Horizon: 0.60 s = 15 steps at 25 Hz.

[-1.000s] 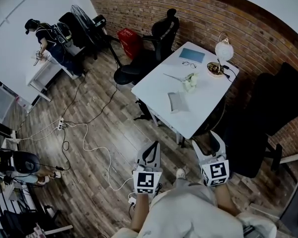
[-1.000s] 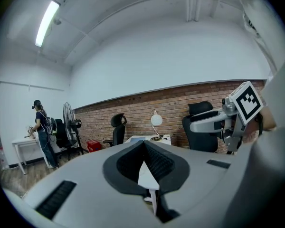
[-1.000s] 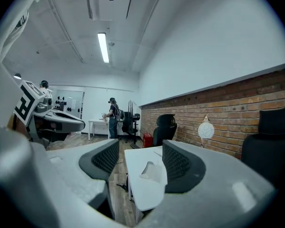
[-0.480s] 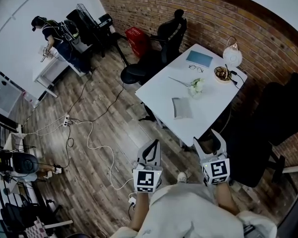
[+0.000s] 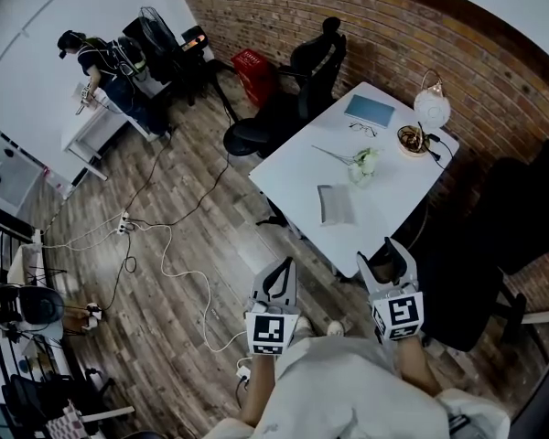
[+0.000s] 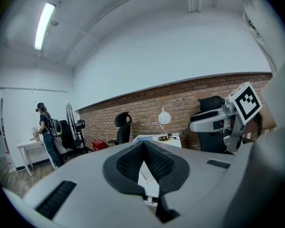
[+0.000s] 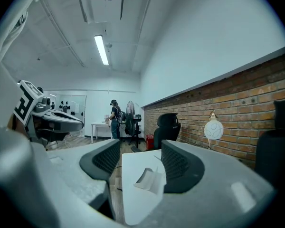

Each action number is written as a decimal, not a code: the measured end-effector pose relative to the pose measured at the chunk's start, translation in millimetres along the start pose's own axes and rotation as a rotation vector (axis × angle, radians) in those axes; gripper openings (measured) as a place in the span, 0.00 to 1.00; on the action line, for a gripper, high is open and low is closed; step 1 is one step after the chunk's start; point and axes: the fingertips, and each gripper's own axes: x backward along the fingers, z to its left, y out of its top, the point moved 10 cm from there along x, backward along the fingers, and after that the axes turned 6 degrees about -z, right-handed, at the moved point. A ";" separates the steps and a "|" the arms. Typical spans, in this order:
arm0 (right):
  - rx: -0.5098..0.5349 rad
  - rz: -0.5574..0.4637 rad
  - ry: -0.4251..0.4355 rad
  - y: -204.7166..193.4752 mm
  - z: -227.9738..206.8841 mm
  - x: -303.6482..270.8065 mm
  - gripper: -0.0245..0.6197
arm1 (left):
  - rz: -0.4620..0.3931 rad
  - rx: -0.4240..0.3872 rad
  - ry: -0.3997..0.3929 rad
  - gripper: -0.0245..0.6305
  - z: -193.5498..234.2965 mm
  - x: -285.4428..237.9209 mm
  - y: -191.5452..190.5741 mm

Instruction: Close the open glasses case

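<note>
A person stands on the wooden floor short of a white tabletop, a gripper in each hand, both held well clear of the tabletop's near corner. The left gripper is clenched on nothing, its jaw tips touching. The right gripper is released, its jaws spread with nothing between them; in the right gripper view the tabletop shows through the gap.

The grey glasses case lies open near the middle of the tabletop, toward the edge nearest the grippers, and neither gripper touches it. Farther back on the tabletop are a white bunch of flowers, a pair of glasses, a blue pad, a small bowl and a globe lamp at the corner by the brick wall.

A black office chair stands at the tabletop's far side, with a red bin beyond it. Well away from the tabletop, a second person stands at a white desk.
</note>
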 end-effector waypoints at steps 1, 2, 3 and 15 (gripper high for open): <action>0.000 0.000 0.000 0.4 -0.7 -1.5 0.46 | -0.001 0.000 0.000 0.04 0.8 -1.3 0.3; 0.000 -0.001 0.001 0.8 -1.2 -3.5 0.46 | -0.003 -0.001 0.001 0.04 2.0 -2.5 0.7; 0.000 -0.002 0.001 1.0 -1.5 -5.9 0.46 | -0.005 -0.002 0.002 0.04 3.4 -3.7 0.9; 0.006 -0.006 -0.002 -0.3 5.5 -48.4 0.46 | -0.018 -0.011 -0.015 0.04 34.8 -28.8 -3.4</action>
